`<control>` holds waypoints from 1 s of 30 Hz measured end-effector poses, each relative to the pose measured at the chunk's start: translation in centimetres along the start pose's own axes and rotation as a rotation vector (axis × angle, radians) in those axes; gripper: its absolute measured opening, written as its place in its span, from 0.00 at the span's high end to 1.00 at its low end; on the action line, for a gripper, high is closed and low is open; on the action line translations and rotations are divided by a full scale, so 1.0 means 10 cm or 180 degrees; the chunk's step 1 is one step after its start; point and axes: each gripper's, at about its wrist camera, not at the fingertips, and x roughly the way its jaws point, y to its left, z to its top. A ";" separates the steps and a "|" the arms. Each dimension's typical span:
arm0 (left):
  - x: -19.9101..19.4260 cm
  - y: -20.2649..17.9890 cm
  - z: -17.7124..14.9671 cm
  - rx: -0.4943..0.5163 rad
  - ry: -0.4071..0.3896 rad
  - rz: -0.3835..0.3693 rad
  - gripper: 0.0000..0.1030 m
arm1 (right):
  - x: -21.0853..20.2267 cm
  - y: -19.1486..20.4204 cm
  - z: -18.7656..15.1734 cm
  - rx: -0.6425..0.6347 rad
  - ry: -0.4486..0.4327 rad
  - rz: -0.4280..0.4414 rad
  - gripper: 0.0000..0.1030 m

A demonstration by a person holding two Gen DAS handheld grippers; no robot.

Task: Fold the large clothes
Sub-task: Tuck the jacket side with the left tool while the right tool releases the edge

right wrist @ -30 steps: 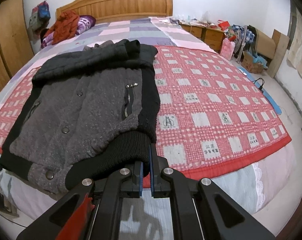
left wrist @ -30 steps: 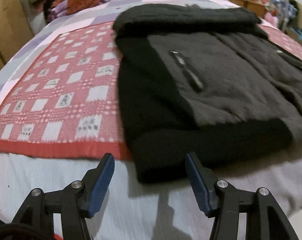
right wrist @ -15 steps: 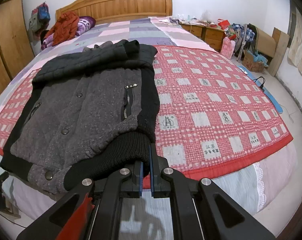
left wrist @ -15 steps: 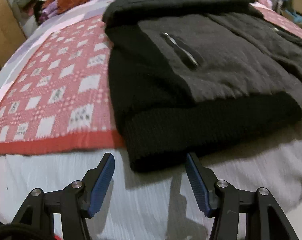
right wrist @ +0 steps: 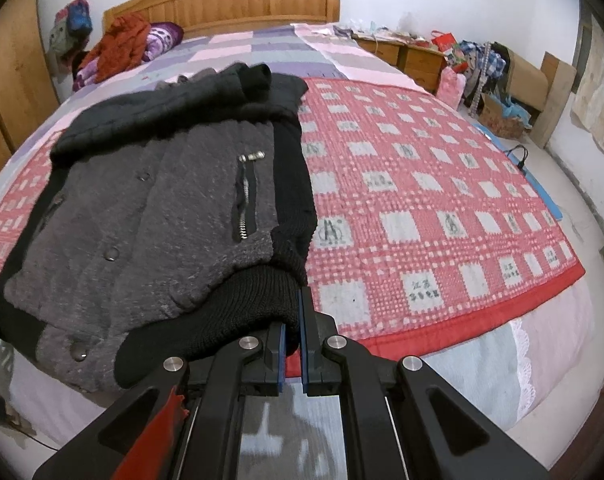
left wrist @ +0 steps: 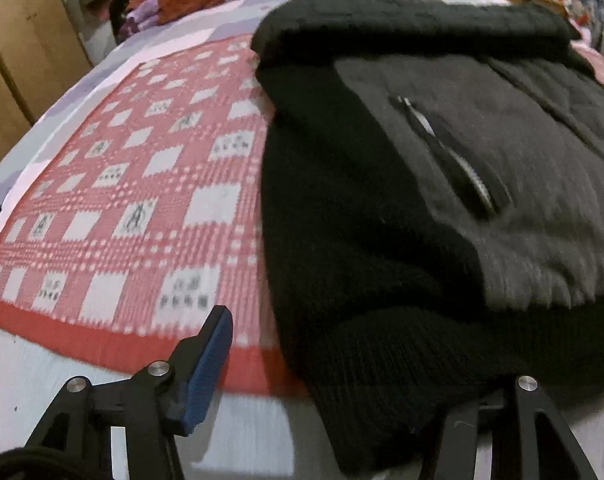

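Red-and-white checked cloth covers the near part of the bed (right wrist: 441,208), with a pale sheet at the foot and a lilac patchwork cover toward the wooden headboard (right wrist: 230,0). The jacket (right wrist: 150,216), grey fleece with black knit sleeves and hem band, lies front up on the near half of the bed; its sleeves appear already folded in, and its hem reaches the foot edge. An orange garment (right wrist: 122,44) is bunched near the headboard, well apart from the jacket. The right gripper (right wrist: 292,344) is pressed together, pinching the black ribbed hem corner (right wrist: 254,304) on its side. The left gripper (left wrist: 321,384) is spread and closing, its jaws straddling the opposite hem corner (left wrist: 381,380); one blue pad (left wrist: 210,368) stands clear beside the fabric, while the other is hidden under the knit, so contact there cannot be told. Step in hand, as judged: securing both hem corners before the bottom-to-collar fold. The next move calls for the left jaws to close fully on the thick rib, then an even lift of both corners toward the collar (right wrist: 238,88), so that the bulky layers do not skew.
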 end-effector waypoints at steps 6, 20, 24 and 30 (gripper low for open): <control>0.03 -0.03 0.05 -0.0094 0.0044 -0.0164 0.74 | 0.40 0.07 -0.11 -0.0050 0.0256 -0.0126 0.94; 0.10 0.04 0.06 -0.0209 0.0152 -0.0265 0.76 | 0.16 -0.04 -0.16 -0.0100 -0.0158 -0.0200 0.51; 0.11 0.04 0.07 -0.0211 0.0171 -0.0264 0.75 | 0.24 0.07 -0.13 -0.0303 -0.0089 -0.0152 0.48; 0.13 0.03 0.08 -0.0238 0.0167 -0.0270 0.75 | 0.26 0.26 -0.20 -0.0883 -0.0223 -0.0350 0.48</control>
